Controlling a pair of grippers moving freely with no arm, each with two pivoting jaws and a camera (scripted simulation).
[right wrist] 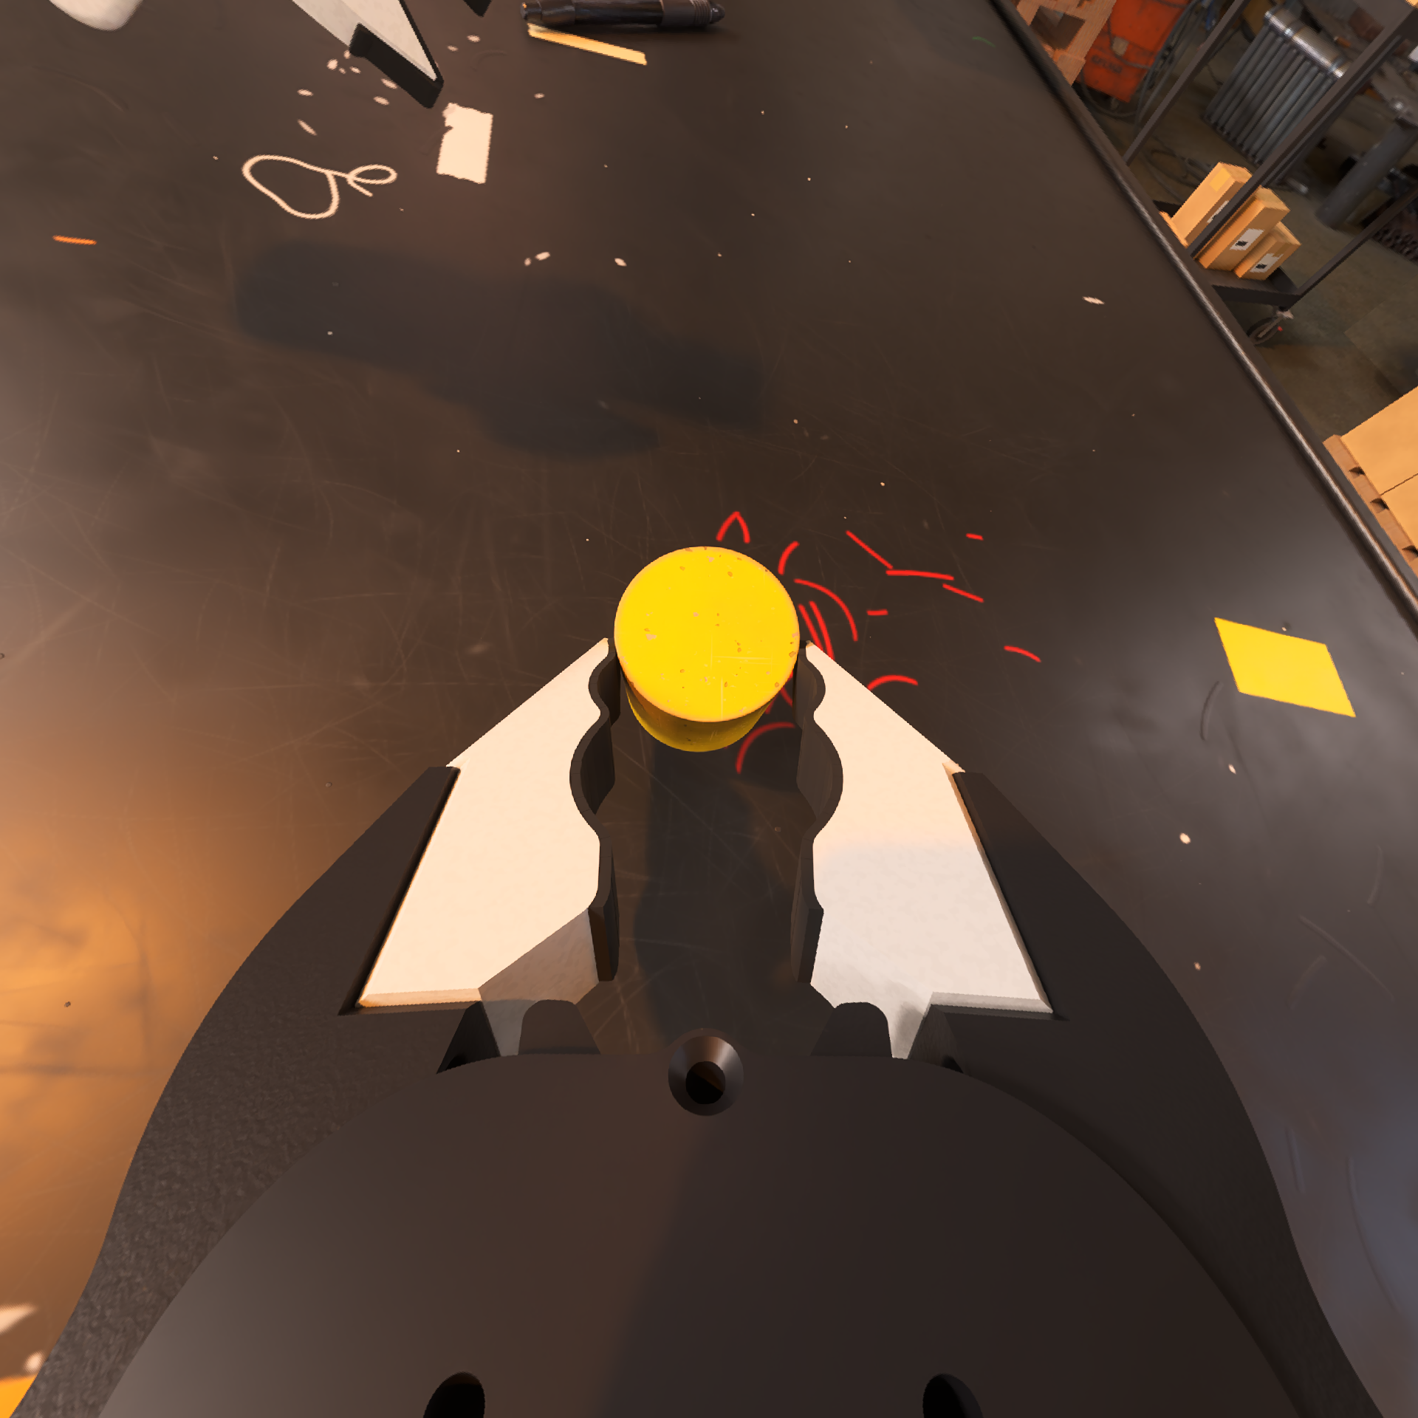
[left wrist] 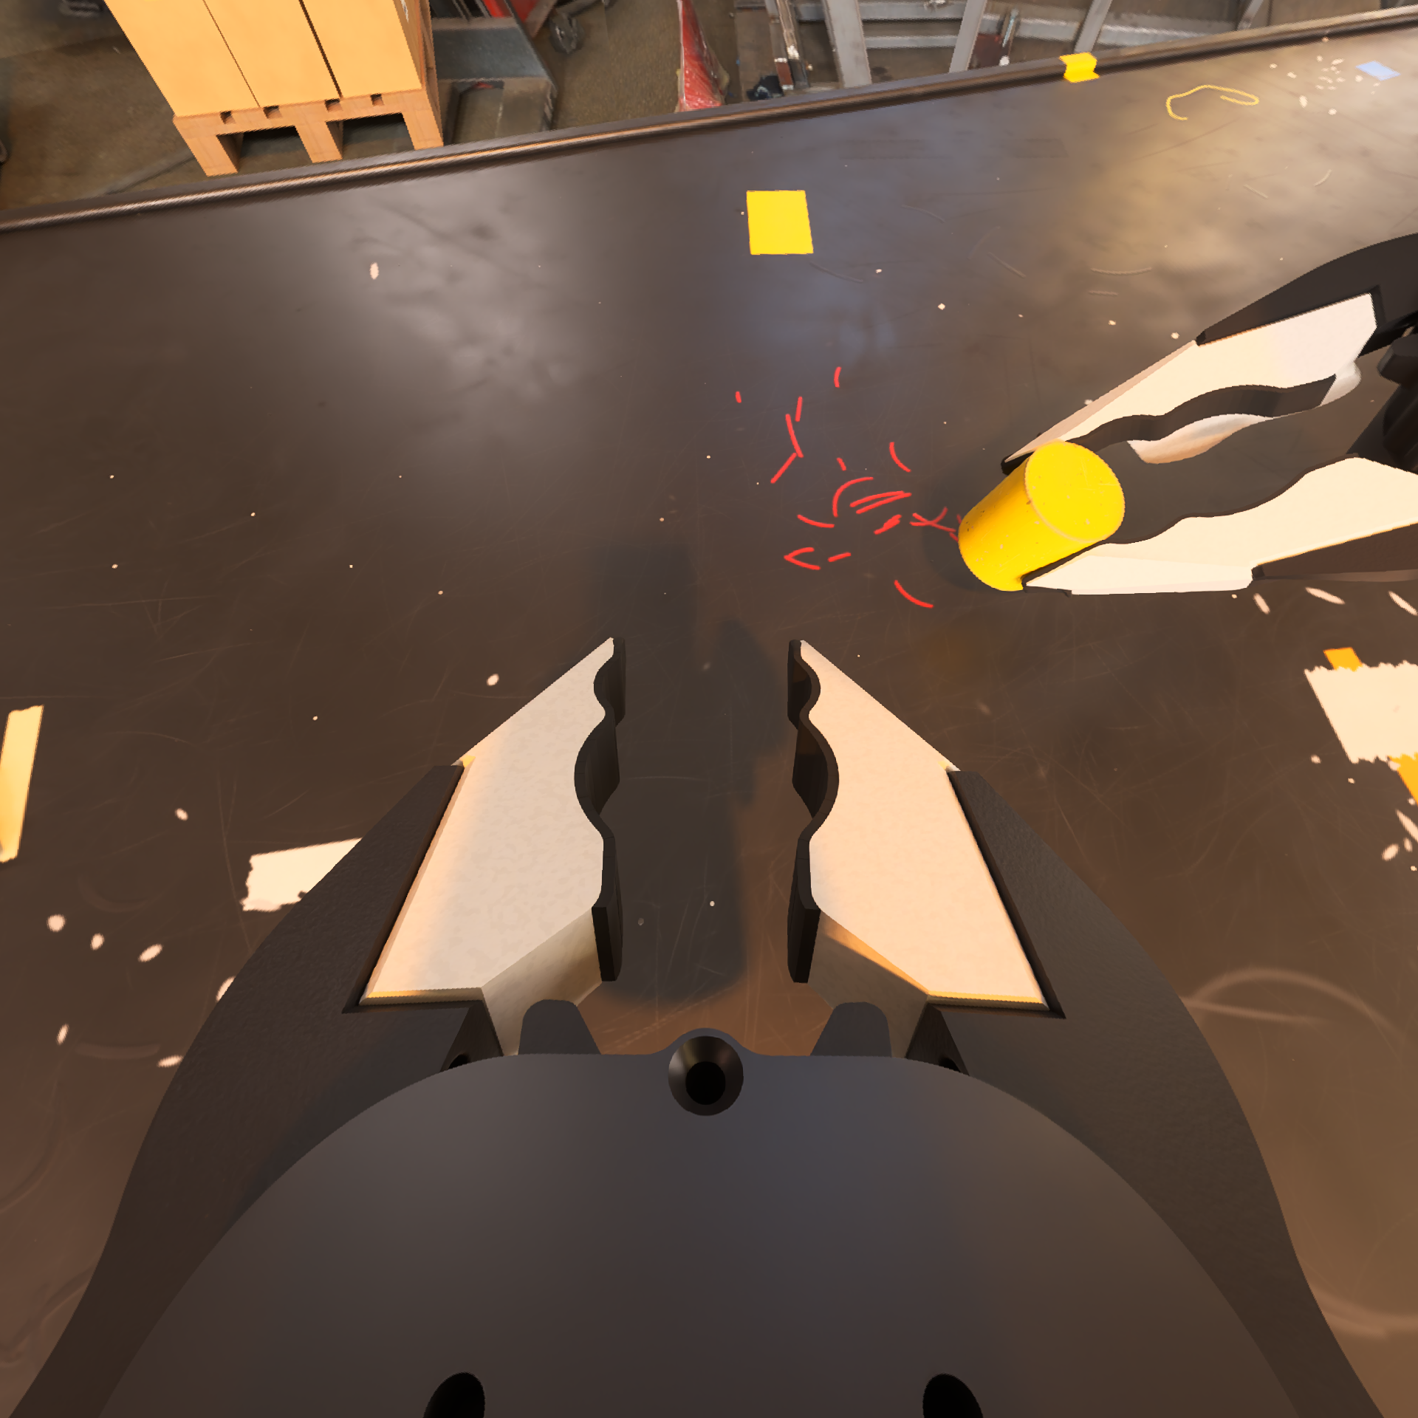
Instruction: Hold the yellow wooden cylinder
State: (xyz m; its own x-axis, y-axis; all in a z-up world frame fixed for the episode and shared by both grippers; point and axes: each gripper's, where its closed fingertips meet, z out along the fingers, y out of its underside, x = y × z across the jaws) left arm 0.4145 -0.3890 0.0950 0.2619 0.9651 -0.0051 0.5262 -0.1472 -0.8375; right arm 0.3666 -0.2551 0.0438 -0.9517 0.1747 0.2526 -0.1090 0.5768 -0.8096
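Observation:
The yellow wooden cylinder (left wrist: 1036, 514) is a short, thick piece, and it sits between the fingertips of my right gripper (left wrist: 1020, 522) at the right of the left wrist view. It is tilted, with a soft shadow on the dark table beneath it. In the right wrist view its round flat end (right wrist: 706, 637) faces the camera, and the right gripper (right wrist: 706, 648) is shut on its sides. My left gripper (left wrist: 706, 644) is open and empty over the table, to the left of the cylinder and apart from it. One of its fingers (right wrist: 399, 46) shows at the top left of the right wrist view.
Red scribble marks (left wrist: 852, 499) lie on the table beside the cylinder. A yellow square patch (left wrist: 779, 222) lies farther off. A white tape patch (right wrist: 464, 142) and a black pen-like tool (right wrist: 621, 11) lie near the left gripper. The table's edge (left wrist: 537, 146) runs behind, with a wooden pallet stack (left wrist: 284, 69) beyond.

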